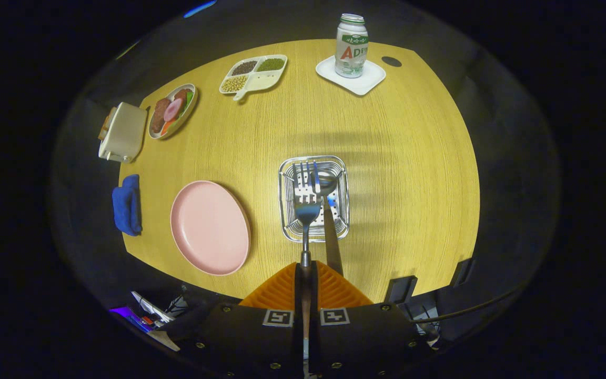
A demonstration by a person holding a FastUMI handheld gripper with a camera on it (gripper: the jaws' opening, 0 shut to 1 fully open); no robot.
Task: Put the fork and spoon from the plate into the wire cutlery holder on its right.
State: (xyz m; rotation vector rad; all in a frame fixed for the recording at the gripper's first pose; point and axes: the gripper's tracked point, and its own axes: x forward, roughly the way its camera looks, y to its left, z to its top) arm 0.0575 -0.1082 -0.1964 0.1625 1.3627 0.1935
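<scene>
Orange ribbed fingers point(282, 289) of my gripper point(305, 284) are pressed together on the handle of the fork point(306, 202), clamped from both sides. The handle runs straight out ahead between the pads, tines pointing away from me.

Gripper view, looking down on the table point(397, 158):
- Wire cutlery holder point(288, 210) sits directly beyond the fingertips, square mouth facing up at me. The fork's head overlaps that mouth, tines toward its far side.
- Spoon point(328, 184) appears to be already in the holder, bowl at the far end, handle slanting back toward me just right of the fork. Whether fork and spoon touch, I cannot tell.
- Pink plate point(209, 227) lies left of the holder, nothing on it.
- Farther off: blue cloth point(126, 204) at the left table edge, a white toaster-like box point(122, 131), a dish of food point(172, 110), a divided tray of beans point(253, 73), a bottle point(352, 45) on a white coaster point(374, 81).

Relation that matters: the fork's long axis lines up with my fingers and aims into the holder's opening; the holder is dead ahead, not off to a side. I judge the spoon step done and the fork step near its end. How far the tines sit inside the wire walls I cannot read from this angle, so lowering further before letting go seems prudent. Risk: tines catching the spoon.
</scene>
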